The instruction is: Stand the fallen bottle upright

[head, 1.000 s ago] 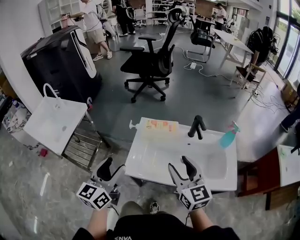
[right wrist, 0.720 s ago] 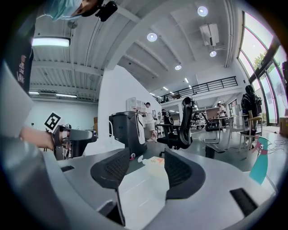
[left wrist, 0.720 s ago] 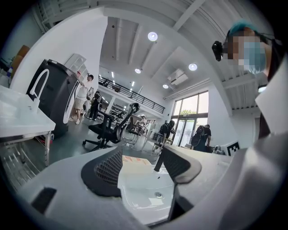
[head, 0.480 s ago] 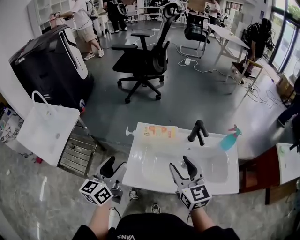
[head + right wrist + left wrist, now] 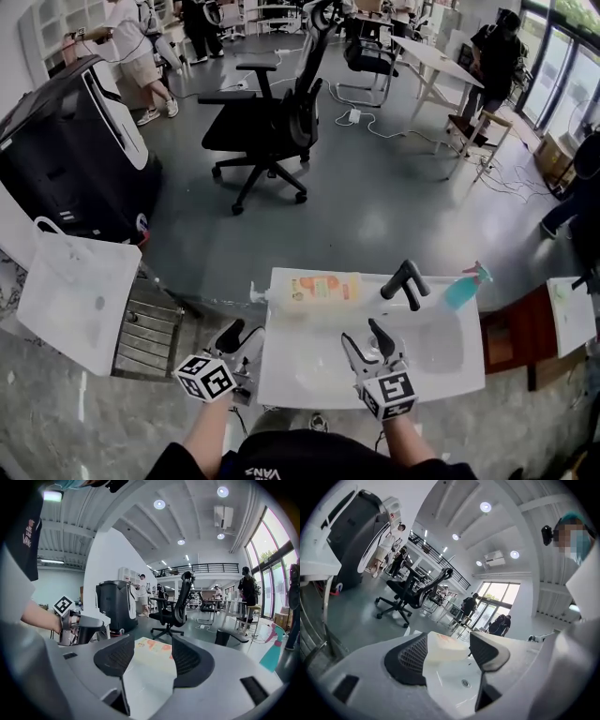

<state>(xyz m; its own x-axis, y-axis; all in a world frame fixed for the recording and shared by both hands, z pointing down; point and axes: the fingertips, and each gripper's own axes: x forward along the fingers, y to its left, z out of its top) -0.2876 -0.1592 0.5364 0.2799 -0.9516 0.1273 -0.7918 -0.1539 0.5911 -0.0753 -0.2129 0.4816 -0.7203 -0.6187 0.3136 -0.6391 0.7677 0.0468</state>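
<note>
The fallen bottle (image 5: 314,291), a pale pump bottle with an orange label, lies on its side on the back ledge of the white sink (image 5: 281,375), pump to the left. My left gripper (image 5: 241,334) hovers open at the sink's front left corner, short of the bottle. Over the basin's front, my right gripper (image 5: 365,337) is also open. In the left gripper view the bottle (image 5: 440,652) shows far off beyond the open left gripper (image 5: 450,645). The right gripper view frames the bottle (image 5: 154,660) ahead of the empty right gripper (image 5: 152,645), apart from it.
A black faucet (image 5: 405,281) stands on the ledge to the right of the bottle, and a teal spray bottle (image 5: 464,286) beyond it. A second white sink (image 5: 75,291) is at the left, with a black machine (image 5: 66,150), an office chair (image 5: 267,122) and people behind.
Both grippers have moved forward toward the sink. The left one has come in to the right and lower, up to the sink's left corner. The bottle has not moved.
</note>
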